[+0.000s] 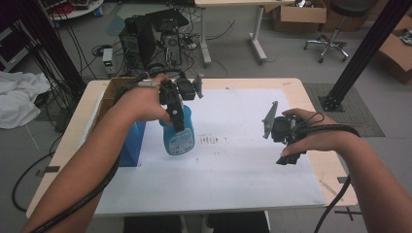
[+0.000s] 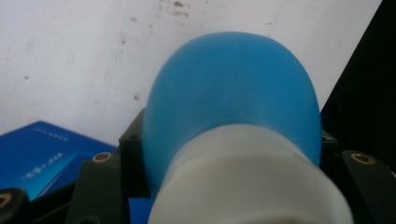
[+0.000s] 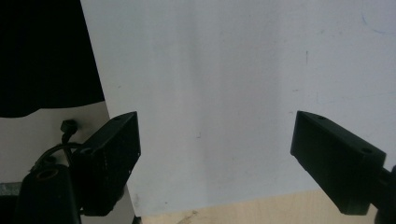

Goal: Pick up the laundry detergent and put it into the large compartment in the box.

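Overhead cam sits above the person's side looking forward and down over the whole table [image 1: 311,97], while the left gripper cam is jammed right up against a blue bottle [image 2: 233,93] and the right one stares down between its jaws at the same white sheet [image 3: 224,70].

The blue bottle's [image 1: 178,135] neck is covered by the left claw [image 1: 175,116] in the high view, and its label print is too small to be read. In the left claw view, its white collar [image 2: 247,182] is cut off by the bottom edge.
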The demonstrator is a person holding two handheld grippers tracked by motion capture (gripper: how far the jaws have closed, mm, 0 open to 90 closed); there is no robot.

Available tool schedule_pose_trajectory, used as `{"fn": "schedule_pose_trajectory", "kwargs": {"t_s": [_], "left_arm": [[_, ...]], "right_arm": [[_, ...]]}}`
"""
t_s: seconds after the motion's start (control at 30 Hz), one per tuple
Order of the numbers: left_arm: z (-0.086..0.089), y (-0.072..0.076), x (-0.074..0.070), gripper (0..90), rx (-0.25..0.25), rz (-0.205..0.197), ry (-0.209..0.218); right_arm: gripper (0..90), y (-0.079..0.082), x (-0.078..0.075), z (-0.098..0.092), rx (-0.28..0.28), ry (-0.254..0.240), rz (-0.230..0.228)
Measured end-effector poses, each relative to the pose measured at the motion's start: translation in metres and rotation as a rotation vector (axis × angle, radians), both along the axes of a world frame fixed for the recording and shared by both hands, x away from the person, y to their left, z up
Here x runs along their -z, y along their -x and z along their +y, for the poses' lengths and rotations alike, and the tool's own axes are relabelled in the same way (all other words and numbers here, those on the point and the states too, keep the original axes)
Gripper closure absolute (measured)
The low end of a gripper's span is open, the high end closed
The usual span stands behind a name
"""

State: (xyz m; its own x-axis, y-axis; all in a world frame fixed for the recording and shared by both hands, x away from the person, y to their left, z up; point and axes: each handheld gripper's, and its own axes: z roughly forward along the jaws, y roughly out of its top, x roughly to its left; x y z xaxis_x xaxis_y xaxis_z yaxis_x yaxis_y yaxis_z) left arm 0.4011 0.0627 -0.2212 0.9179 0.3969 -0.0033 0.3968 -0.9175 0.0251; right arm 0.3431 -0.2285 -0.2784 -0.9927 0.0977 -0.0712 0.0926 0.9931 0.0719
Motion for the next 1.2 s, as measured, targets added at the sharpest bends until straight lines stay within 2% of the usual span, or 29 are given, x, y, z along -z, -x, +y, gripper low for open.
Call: {"fn": "schedule_pose_trajectory", "kwargs": {"t_s": [0.27, 0.4, 0.57, 0.7, 1.03, 1.2], "left_arm": [[0.014, -0.003, -0.019, 38.3, -0.153, -0.013, 0.023], [0.022, -0.005, -0.03, 38.3, -0.242, 0.006, 0.045], [0.03, -0.004, -0.047, 38.3, -0.327, -0.003, 0.035], [0.04, -0.005, -0.062, 38.3, -0.407, -0.01, 0.045], [0.067, -0.007, -0.096, 38.3, -0.549, -0.005, 0.054], [0.088, -0.009, -0.115, 38.3, -0.675, -0.005, 0.076]], "right_arm": [[16.1, 0.002, -0.002, 0.004, -0.016, 0.0, -0.008], [16.1, 0.002, -0.003, 0.005, -0.026, 0.0, -0.011], [16.1, 0.003, -0.002, 0.007, -0.035, 0.001, -0.013], [16.1, 0.005, -0.002, 0.008, -0.046, 0.002, -0.018], [16.1, 0.004, -0.006, 0.014, -0.07, -0.009, -0.031], [16.1, 0.004, -0.005, 0.016, -0.076, -0.009, -0.031]]}}
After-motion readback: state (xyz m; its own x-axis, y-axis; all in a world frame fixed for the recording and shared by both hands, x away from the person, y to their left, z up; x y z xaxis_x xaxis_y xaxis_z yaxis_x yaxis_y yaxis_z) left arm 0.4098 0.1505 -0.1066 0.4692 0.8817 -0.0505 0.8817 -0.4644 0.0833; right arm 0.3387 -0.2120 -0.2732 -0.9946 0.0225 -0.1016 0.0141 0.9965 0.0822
